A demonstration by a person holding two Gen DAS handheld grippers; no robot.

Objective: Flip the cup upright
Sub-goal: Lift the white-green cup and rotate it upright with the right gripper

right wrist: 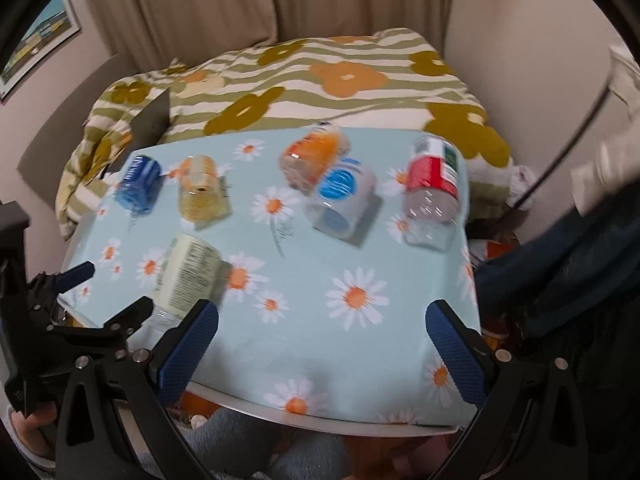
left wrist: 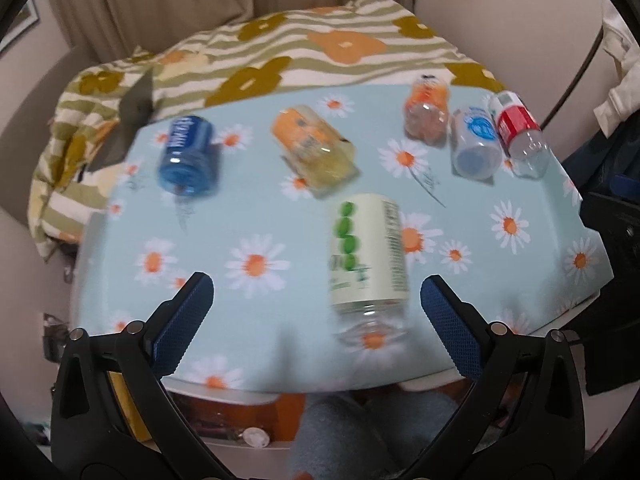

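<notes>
Table [left wrist: 280, 344], covered in a pale blue daisy-print cloth, fills the centre of both views. Behind it, across the upper part of each frame, lies a striped floral blanket [left wrist: 320, 52].

Six cut-bottle cups stand on the cloth, each apparently upside down with its clear base uppermost; motion blur limits certainty.

Green-label cup [left wrist: 368, 256]: lower centre of the left wrist view, nearest the camera, just above and between that gripper's fingertips. In the right wrist view it sits at lower left [right wrist: 186, 276].

Yellow cup [left wrist: 316, 150]: centre of the left view, beyond the green-label cup.

Blue cup [left wrist: 188, 154]: upper left of the cloth, near the far edge.

Light blue-label cup [left wrist: 476, 142]: upper right, touching or just beside the orange cup [left wrist: 426, 112] and the red-label cup [left wrist: 520, 132]; contact cannot be confirmed.

Left gripper [left wrist: 316, 312]: blue-padded fingers spread wide apart, holding nothing, hovering over the near table edge.

Right gripper [right wrist: 322, 340]: fingers likewise spread wide, empty, over the near right part of the cloth. The left gripper appears at the left edge of this view [right wrist: 104, 284], beside the green-label cup.
</notes>
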